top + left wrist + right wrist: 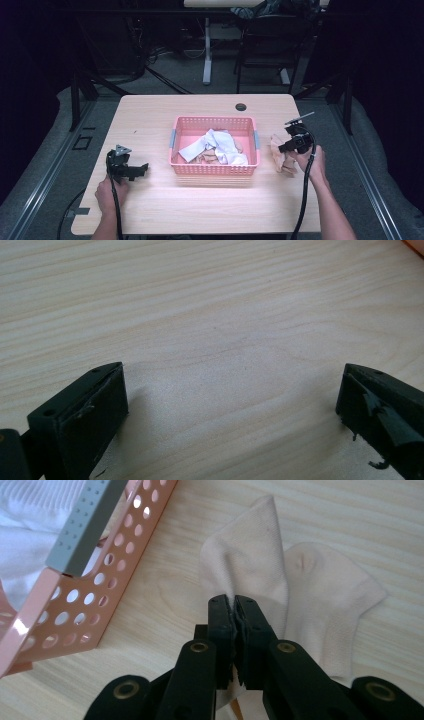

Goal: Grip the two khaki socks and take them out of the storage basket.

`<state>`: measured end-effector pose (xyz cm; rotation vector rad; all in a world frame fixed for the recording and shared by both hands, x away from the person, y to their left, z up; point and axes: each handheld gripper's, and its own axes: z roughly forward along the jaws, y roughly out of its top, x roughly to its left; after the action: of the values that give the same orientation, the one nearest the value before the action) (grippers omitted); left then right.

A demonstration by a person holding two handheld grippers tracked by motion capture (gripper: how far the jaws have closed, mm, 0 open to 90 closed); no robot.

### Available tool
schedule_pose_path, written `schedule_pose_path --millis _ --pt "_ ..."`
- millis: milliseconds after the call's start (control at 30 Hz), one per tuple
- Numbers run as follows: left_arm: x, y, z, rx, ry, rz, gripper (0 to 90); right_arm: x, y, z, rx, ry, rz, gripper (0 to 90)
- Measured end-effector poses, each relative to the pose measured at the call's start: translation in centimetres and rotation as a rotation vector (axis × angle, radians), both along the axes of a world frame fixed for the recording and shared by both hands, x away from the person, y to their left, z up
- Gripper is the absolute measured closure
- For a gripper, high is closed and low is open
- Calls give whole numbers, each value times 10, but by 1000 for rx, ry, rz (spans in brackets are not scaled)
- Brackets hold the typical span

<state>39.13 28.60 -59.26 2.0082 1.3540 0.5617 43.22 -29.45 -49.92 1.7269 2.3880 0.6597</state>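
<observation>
A pink perforated basket (215,170) stands mid-table, its corner (75,610) showing in the right gripper view. White socks (220,145) and beige ones lie inside. To its right lies a pale beige sock (281,152), (320,595). My right gripper (286,148), (233,602) is shut on a pinched-up fold of that sock. My left gripper (142,169), (232,395) rests low over bare wood at the table's left, jaws wide apart with nothing between them.
The wooden table (150,115) has a round cable hole (241,107) at its far edge. Black cables trail from both grippers toward the near edge. Chairs and desk legs stand on the floor beyond the table.
</observation>
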Motion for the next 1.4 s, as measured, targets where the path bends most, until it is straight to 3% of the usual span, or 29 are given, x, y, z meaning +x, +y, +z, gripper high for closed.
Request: schedule_pose_path --millis 200,567,667,1100,1400 --pt "0 0 0 1 0 0 0 4 -1 -12 11 34 -11 857" --pt "0 0 0 0 0 0 0 7 -4 -20 30 75 -23 829" --pt "0 0 0 0 0 0 0 7 -4 -19 36 67 -29 800" --pt "0 0 0 1 0 0 0 -15 -6 5 30 -12 1 311" --pt "0 0 0 3 2 -2 0 -40 -5 26 18 -67 50 136"
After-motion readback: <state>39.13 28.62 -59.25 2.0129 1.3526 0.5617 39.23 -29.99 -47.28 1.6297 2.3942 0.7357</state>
